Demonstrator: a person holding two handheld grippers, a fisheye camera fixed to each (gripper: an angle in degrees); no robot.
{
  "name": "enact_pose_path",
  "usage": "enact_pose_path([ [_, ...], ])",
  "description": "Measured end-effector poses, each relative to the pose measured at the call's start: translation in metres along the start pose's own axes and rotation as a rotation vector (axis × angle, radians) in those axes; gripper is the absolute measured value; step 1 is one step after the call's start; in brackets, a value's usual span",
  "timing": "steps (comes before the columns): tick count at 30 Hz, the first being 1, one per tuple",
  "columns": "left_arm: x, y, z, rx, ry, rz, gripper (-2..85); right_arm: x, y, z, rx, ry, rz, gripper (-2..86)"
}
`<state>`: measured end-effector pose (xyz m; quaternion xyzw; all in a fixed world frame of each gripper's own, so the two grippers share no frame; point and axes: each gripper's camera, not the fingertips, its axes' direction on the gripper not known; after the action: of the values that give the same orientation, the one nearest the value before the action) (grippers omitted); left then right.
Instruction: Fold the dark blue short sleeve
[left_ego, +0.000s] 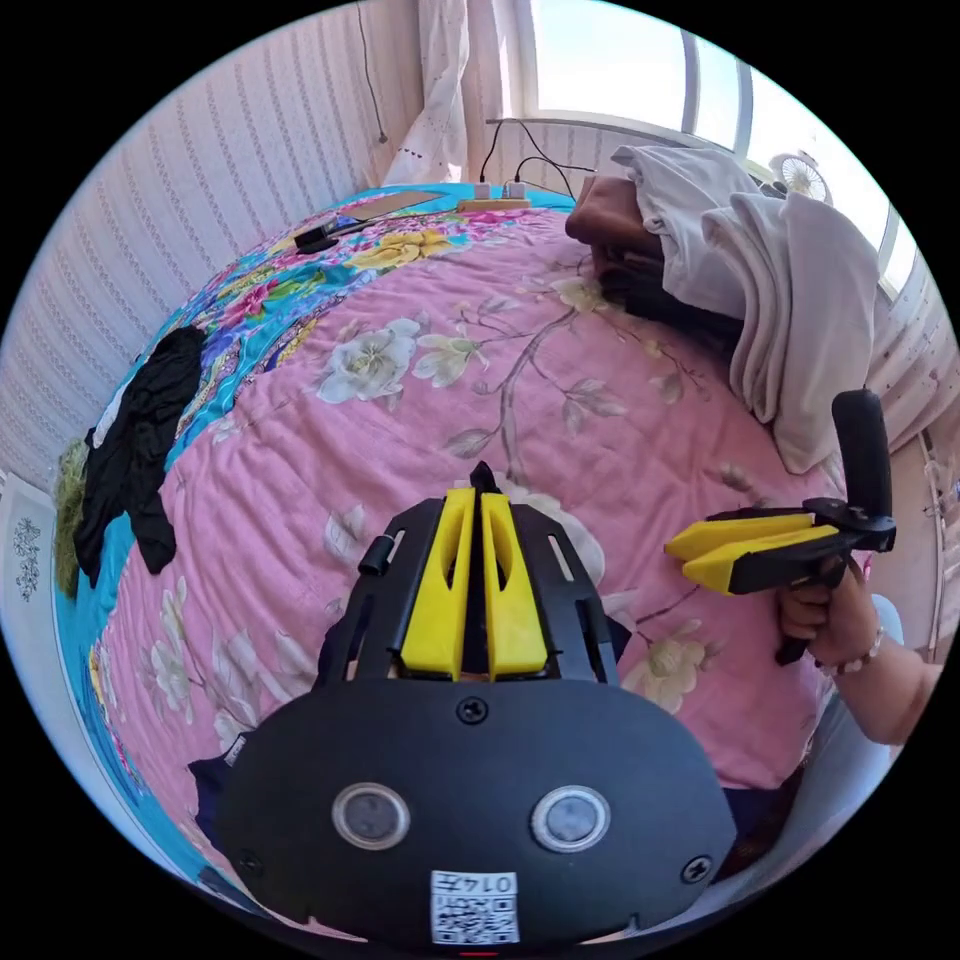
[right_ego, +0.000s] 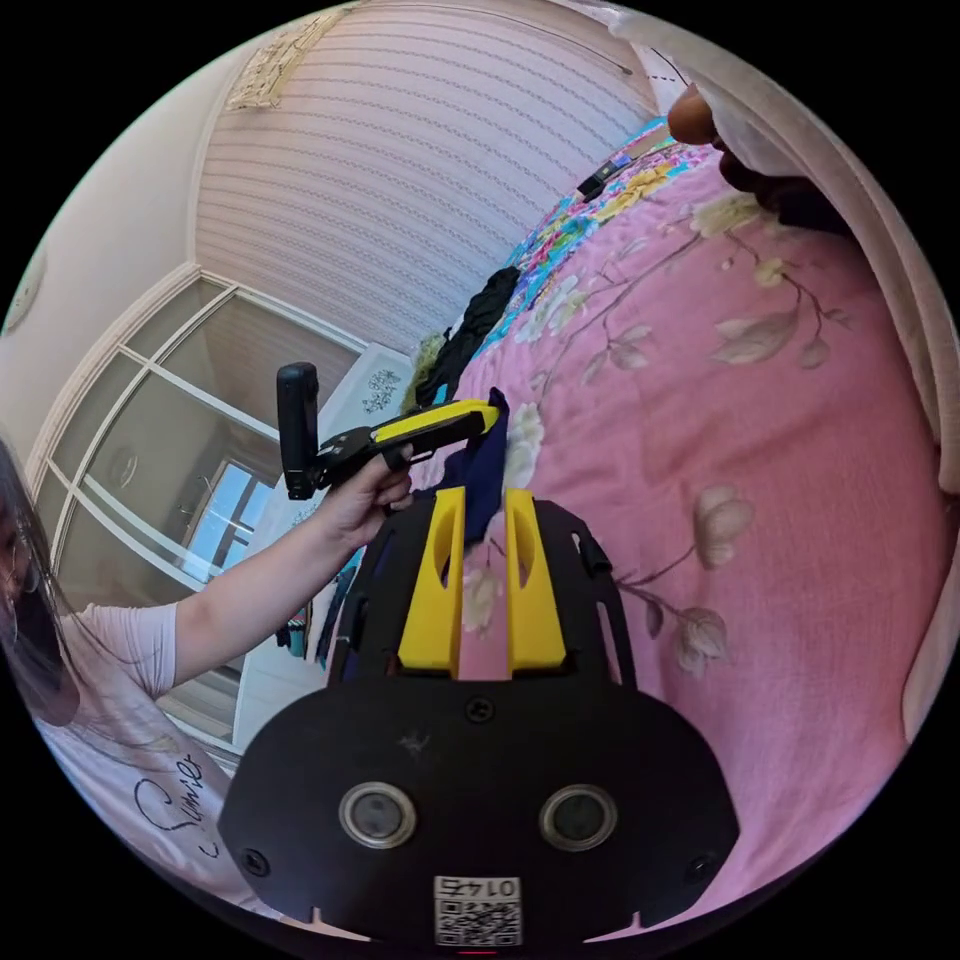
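left gripper view: the left gripper (left_ego: 478, 490) sits at the picture's centre, its yellow fingers (left_ego: 440, 590) drawn together on a small dark tip of cloth that pokes out just beyond them at 12 o'clock. dark blue cloth also shows under the gripper body at 7 o'clock and 5 o'clock; this is the dark blue short sleeve (left_ego: 210, 775), lying on the pink floral quilt (left_ego: 400, 420) that covers the bed. at 3 o'clock the right gripper (left_ego: 680, 560) is held in a hand (left_ego: 825, 615), its fingers nearly together with nothing between them, hovering above the quilt. at 1 o'clock a pile of white and brown clothes (left_ego: 720, 260) rests on the quilt. at 9 o'clock a black garment (left_ego: 140, 440) lies on a turquoise floral sheet (left_ego: 260, 310), well apart from both grippers.

right gripper view: the right gripper (right_ego: 478, 495) has its yellow fingers (right_ego: 530, 590) set narrowly apart, with bare quilt (right_ego: 780, 420) seen through the gap. at 11 o'clock the left gripper (right_ego: 492, 415), held in the person's hand (right_ego: 365, 495), has its fingers closed on the dark blue short sleeve (right_ego: 482, 475), which hangs down from them just beside the right gripper's tips.
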<state>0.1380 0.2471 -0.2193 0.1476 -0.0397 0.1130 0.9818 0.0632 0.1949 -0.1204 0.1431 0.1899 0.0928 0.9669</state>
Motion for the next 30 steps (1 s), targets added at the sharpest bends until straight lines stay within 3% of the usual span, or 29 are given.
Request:
enact_pose_path([
  [6, -0.020, 0.015, 0.000, -0.026, 0.053, -0.053, -1.0, -0.026, -0.012, 0.021, -0.136, 0.036, -0.076, 9.1],
  [10, -0.024, 0.015, -0.013, 0.008, 0.114, -0.067, -1.0, -0.048, -0.020, 0.035, -0.292, 0.083, -0.139, 2.8],
  [19, -0.016, 0.017, -0.015, -0.048, 0.198, -0.051, 1.5, -0.070, -0.003, -0.020, -0.263, 0.173, -0.034, 0.6],
  [25, -0.053, 0.049, -0.120, -0.020, 0.048, 0.000, 7.0, -0.105, 0.006, -0.051, -0.174, 0.137, 0.010, 1.9],
  [28, -0.071, 0.122, -0.201, 0.074, 0.082, -0.006, 7.4, -0.140, 0.026, -0.074, -0.184, 0.187, -0.031, 3.8],
  [30, -0.078, 0.216, -0.253, 0.092, 0.084, -0.090, 6.5, -0.165, 0.047, -0.085, -0.233, 0.195, -0.061, 5.0],
])
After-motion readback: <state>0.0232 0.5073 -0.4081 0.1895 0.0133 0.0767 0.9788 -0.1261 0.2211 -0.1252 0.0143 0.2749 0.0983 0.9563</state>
